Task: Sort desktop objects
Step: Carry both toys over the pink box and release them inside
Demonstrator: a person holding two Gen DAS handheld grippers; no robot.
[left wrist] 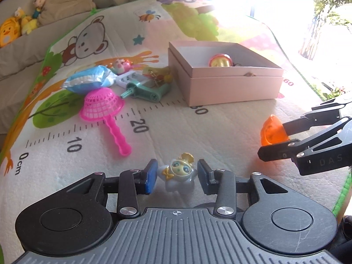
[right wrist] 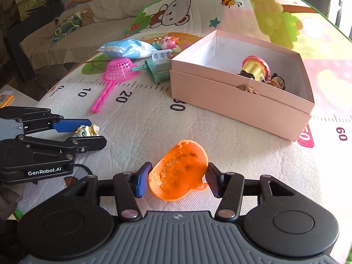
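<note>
My left gripper (left wrist: 177, 177) stands around a small pale-blue doll figure (left wrist: 177, 175) with a yellow bow; the blue pads sit at its sides with slight gaps, the figure resting on the mat. It also shows in the right wrist view (right wrist: 87, 130). My right gripper (right wrist: 177, 177) is shut on an orange translucent shell (right wrist: 179, 170), seen from the left wrist view too (left wrist: 271, 132). A pink open box (right wrist: 239, 103) holds a red-and-gold toy (right wrist: 255, 67) and a small dark-haired figure (right wrist: 277, 81).
A pink toy strainer (left wrist: 102, 106), a blue-white packet (left wrist: 89, 79), a green-white gadget (left wrist: 143, 87), a pink figure (left wrist: 120, 65) and a yellow trinket (left wrist: 158, 74) lie left of the box on the ruler-printed play mat (left wrist: 198, 136). Plush toys (left wrist: 19, 25) sit on the sofa behind.
</note>
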